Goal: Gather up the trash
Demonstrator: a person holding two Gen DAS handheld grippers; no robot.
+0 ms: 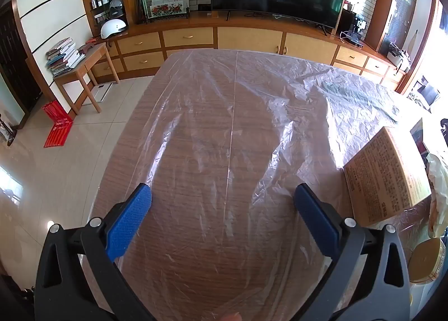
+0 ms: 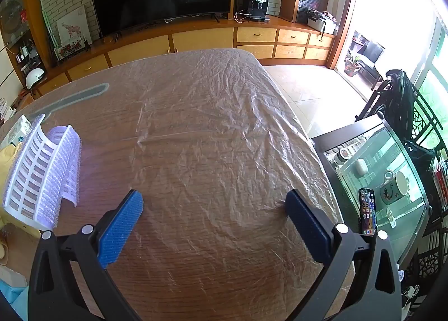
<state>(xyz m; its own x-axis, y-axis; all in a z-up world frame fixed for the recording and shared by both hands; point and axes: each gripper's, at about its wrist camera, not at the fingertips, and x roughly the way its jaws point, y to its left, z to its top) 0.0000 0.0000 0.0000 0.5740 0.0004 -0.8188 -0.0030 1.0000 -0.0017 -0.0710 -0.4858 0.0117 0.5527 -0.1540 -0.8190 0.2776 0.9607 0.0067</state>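
A wooden table [image 1: 196,209] covered in clear plastic sheet [image 2: 218,113] is seen, a printed cardboard box [image 1: 383,178] and white blister packs [image 2: 42,178] lying at its edges, while the left gripper [image 1: 222,203] and right gripper [image 2: 214,209] are held wide and empty.

The printed text on the cardboard box [image 1: 387,178] is too small to read. Beside it, a round tin [image 1: 428,260] is cut off by the picture's edge.

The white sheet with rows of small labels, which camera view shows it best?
The right wrist view: the white label sheet lies curled at the left, on the plastic-covered table, with its rows plainly visible. The left wrist view does not show it; there a printed brown box is at the right.
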